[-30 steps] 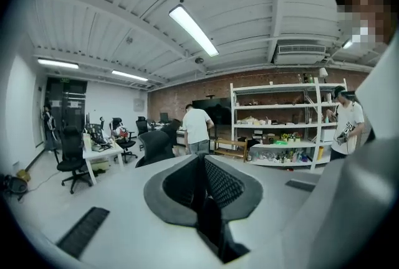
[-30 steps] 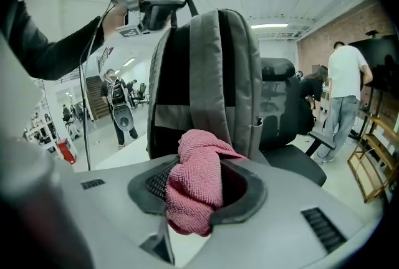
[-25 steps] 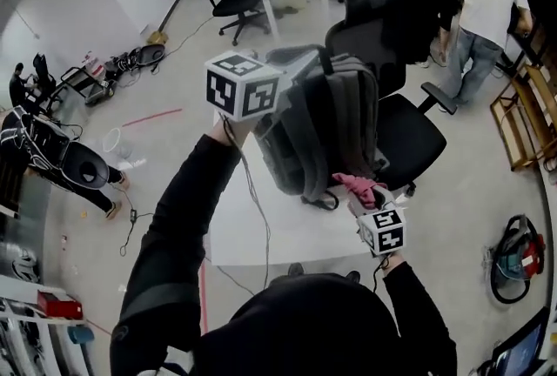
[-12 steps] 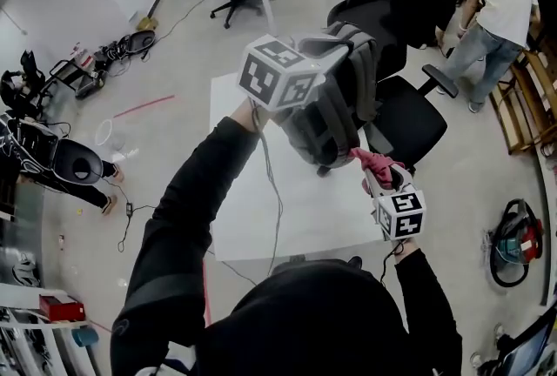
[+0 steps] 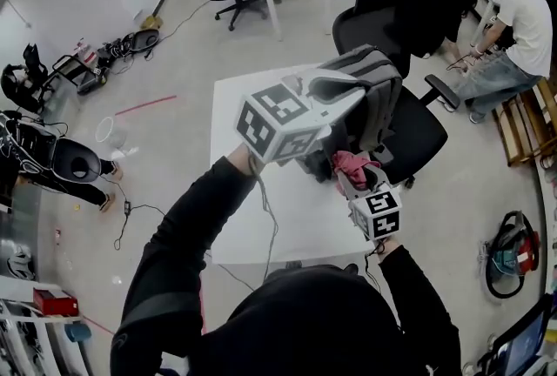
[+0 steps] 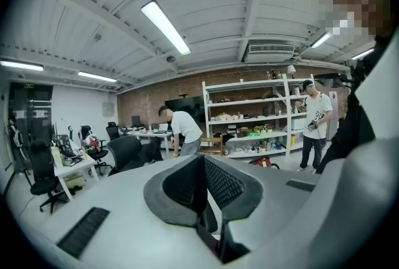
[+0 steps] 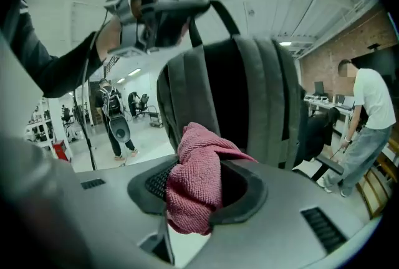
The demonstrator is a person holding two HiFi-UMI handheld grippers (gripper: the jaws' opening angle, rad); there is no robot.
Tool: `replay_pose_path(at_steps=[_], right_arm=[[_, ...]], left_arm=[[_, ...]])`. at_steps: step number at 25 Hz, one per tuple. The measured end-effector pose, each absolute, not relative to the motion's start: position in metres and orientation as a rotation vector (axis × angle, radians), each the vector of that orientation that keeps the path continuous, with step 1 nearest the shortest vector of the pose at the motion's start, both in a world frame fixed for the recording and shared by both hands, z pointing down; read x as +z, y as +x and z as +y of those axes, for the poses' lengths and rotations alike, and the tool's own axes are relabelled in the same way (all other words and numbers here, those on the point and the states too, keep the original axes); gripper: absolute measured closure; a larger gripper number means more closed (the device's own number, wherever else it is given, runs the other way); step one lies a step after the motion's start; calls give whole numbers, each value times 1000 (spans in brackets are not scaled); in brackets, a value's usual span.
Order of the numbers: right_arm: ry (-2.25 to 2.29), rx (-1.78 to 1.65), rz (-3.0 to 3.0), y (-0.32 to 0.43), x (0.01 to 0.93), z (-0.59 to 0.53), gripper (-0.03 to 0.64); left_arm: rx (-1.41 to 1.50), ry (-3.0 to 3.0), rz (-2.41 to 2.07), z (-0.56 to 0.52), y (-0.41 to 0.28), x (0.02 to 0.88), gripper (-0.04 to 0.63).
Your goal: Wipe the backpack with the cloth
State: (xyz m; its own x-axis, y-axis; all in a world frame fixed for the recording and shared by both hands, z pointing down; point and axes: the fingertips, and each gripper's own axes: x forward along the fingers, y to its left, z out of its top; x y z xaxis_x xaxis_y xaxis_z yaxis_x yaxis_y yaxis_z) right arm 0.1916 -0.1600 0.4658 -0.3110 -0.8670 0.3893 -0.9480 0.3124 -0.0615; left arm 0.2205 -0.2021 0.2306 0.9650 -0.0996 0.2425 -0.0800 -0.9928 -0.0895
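**Cloth poised at the strap side of the hanging backpack**

Left gripper [image 5: 344,97]: jaws nearly together, pinched on the black top handle [image 7: 221,12] of the backpack [image 5: 374,91]. It holds the pack up over the far edge of the white table [image 5: 252,209], with a black office chair [image 5: 409,130] just behind.

Right gripper [image 5: 352,181]: jaws clamped on the pink cloth [image 7: 198,177], which is bunched up. A wad of it stands proud of the jaw tips.

Key relation: in the right gripper view the backpack fills the space straight ahead of and above the jaws, very near. Its long axis runs top to bottom, hanging from the handle. The side facing the cloth shows the grey shoulder straps and a dark panel between them. The cloth sits low on that face. Whether it touches the fabric yet I cannot tell, nor whether the pack's bottom rests on the table; the grippers hide both.

Judgement: the left gripper is occupied as the holder, so the right one is the wiping hand. The coming stroke likely runs along the pack's length, upward from where the cloth now sits.

Containers: the backpack is the only one in play. No view shows an open compartment or any contents.
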Motion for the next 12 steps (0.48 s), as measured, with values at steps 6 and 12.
replay_pose_path(at_steps=[6, 12], right_arm=[[1409, 605, -2239, 159, 559, -126, 476], [1365, 859, -2111, 187, 634, -47, 476]], left_arm=[[-373, -3002, 44, -152, 190, 243, 552], [-452, -3145, 158, -146, 110, 295, 552]])
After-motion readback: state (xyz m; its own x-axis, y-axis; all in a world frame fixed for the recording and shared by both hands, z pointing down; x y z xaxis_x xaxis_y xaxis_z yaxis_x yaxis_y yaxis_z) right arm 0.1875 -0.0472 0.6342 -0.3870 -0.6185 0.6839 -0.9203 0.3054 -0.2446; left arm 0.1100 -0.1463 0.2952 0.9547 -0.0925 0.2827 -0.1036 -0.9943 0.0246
